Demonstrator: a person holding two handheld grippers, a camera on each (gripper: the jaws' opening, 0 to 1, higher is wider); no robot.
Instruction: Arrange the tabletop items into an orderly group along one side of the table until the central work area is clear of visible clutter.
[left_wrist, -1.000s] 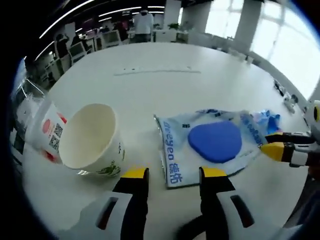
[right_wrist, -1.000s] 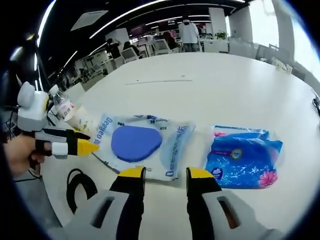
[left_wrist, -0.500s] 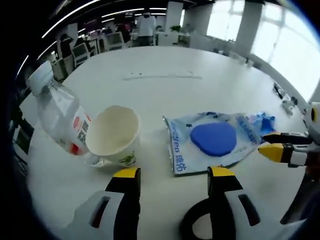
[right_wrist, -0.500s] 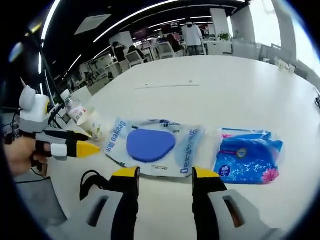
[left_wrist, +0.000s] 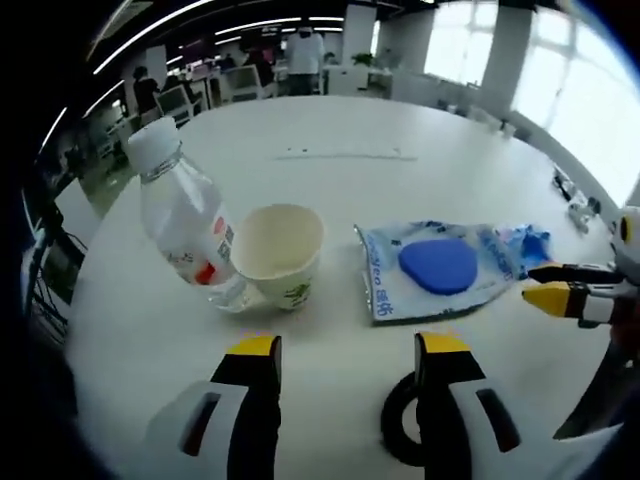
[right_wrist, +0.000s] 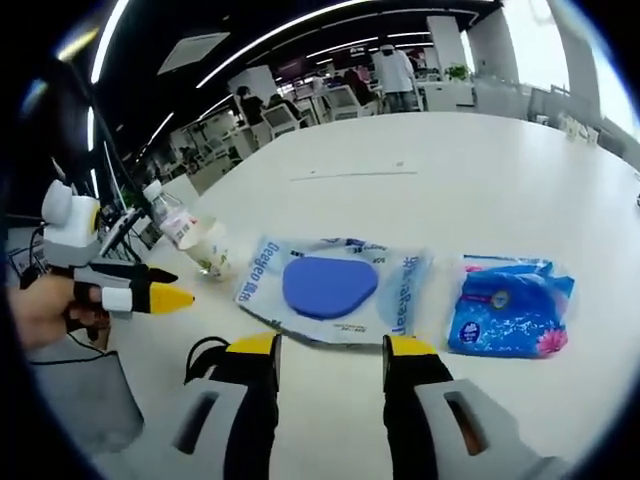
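Items grouped on the white bench (left_wrist: 330, 120).
Beside the wipes pack (left_wrist: 440, 272), a paper cup (left_wrist: 280, 252) and tilted bottle (left_wrist: 185, 222) are seen; left claw (left_wrist: 343, 350) and right claw (right_wrist: 329, 347) are spread, empty.

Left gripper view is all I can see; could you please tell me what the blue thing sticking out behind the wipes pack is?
Observer: It is a blue tissue pack with a pink flower print. It lies flat beside the wipes pack, with a narrow strip of bare table between them.
Operator: Thank you. Is the right claw holding anything?
Observer: No. In the right gripper view, the right claw has its jaws apart with nothing between them, just short of the near edge of the wipes pack.
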